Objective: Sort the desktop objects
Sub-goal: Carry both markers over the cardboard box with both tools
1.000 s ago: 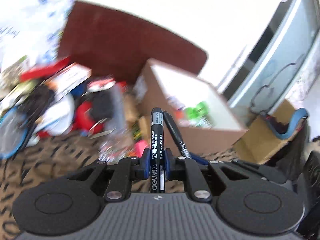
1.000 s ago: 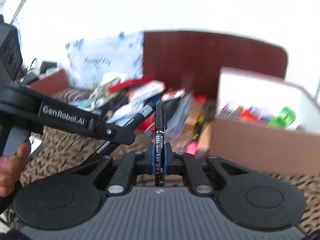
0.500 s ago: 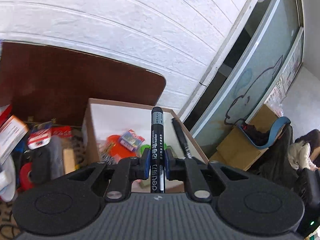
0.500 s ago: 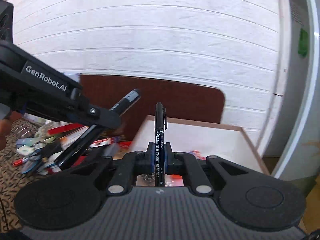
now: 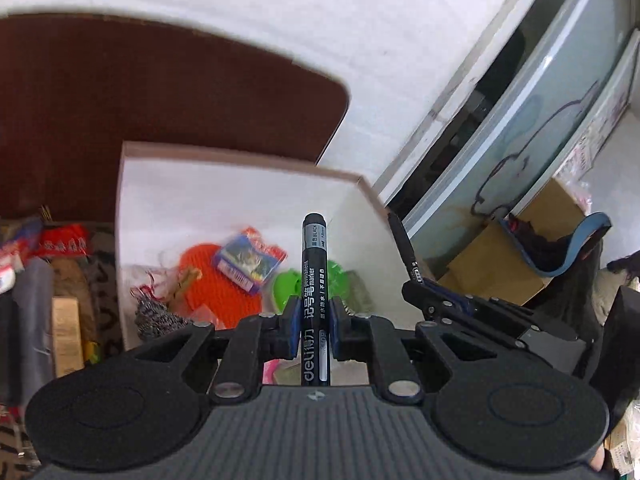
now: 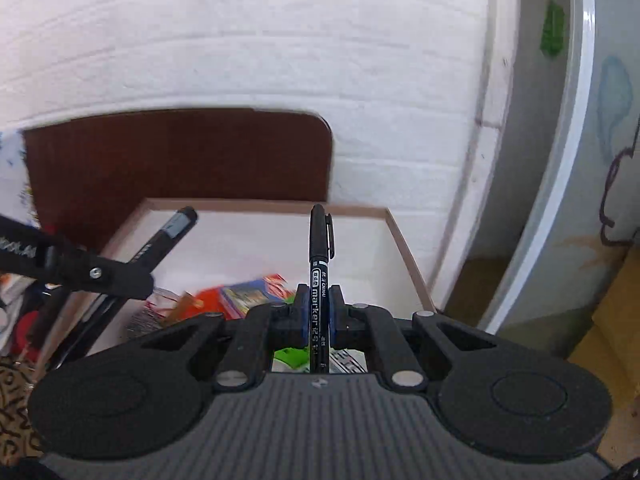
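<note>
My left gripper (image 5: 315,328) is shut on a thick black Deli permanent marker (image 5: 315,264) that stands upright between its pads, above the open cardboard box (image 5: 240,160). My right gripper (image 6: 319,316) is shut on a slim black marker pen (image 6: 319,264), also over the box (image 6: 404,248). The box holds an orange mat (image 5: 208,276), a small printed packet (image 5: 244,264), a green item (image 5: 286,284) and steel wool (image 5: 154,316). The right gripper and its pen show at the right of the left wrist view (image 5: 436,300); the left gripper and its marker show at the left of the right wrist view (image 6: 120,276).
A dark brown chair back (image 5: 160,112) stands behind the box against a white brick wall (image 6: 240,40). Mixed clutter (image 5: 48,280) lies left of the box on a patterned cloth. A glass door (image 5: 540,120) and cardboard boxes (image 5: 500,256) are to the right.
Both grippers have moved right from the clutter pile and now hang above the box, each still holding its marker. The views now look down into the box.
</note>
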{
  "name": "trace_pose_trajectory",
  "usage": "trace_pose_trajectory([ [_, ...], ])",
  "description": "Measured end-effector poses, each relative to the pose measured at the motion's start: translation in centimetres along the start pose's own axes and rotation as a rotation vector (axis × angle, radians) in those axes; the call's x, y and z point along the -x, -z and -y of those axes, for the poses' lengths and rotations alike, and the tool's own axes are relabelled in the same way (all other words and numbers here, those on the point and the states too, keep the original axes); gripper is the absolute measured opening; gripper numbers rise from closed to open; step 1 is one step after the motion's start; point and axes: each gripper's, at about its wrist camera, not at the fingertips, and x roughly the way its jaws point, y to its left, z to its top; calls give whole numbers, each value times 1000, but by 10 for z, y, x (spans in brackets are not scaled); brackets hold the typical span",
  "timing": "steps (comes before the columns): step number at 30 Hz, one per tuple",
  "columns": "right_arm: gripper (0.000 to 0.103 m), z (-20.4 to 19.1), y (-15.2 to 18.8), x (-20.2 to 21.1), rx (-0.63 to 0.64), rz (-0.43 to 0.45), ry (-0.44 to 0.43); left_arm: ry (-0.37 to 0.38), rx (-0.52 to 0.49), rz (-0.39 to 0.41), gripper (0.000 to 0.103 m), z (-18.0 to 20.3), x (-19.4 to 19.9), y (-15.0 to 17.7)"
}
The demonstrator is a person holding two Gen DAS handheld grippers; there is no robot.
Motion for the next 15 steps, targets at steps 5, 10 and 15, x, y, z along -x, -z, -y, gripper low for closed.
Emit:
trace_pose_trajectory([
  [5,6,7,11,-40,23,-113,19,-21,-5,-68,13,-6,-35,4],
  [10,6,12,10,-70,26,-192,22,-38,-7,-108,13,-9,-58,3],
  [15,9,9,9,-77,49,-249,-6,-38,4,-73,34,-15,-56,1],
])
